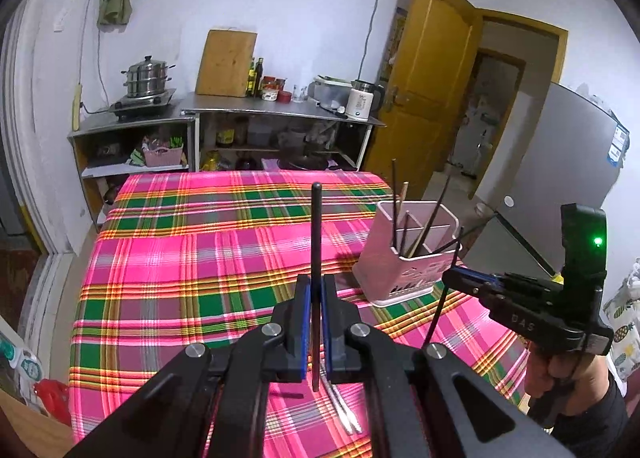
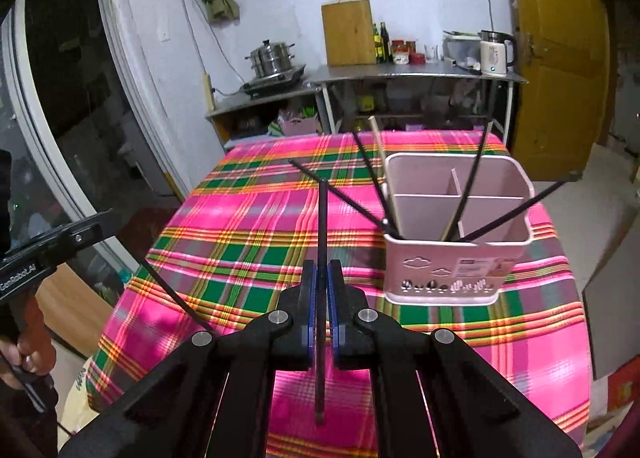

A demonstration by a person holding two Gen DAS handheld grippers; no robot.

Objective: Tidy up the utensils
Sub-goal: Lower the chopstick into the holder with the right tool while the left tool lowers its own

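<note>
Black chopstick (image 1: 316, 258) pinched upright in the left claw (image 1: 316, 322); a second black chopstick (image 2: 321, 278) clamped in the right claw (image 2: 321, 318). Pink holder (image 2: 452, 242) standing far right on the plaid worktop (image 2: 248, 242), several sticks already leaning inside. Metal pair (image 1: 344, 410) lying near, beneath the left claw. Likely trouble: thin sticks pivoting between pads, snagging leaning sticks, tipping the holder.

Behind your pink plaid tablecloth (image 1: 180, 258): steel counter (image 1: 280, 108) with stacked steamer pot (image 1: 146, 76) far left, wooden cutting board (image 1: 226, 62) leaning on the wall, white kettle (image 1: 360, 100) right. Yellow wooden door (image 1: 432, 70) far right.
</note>
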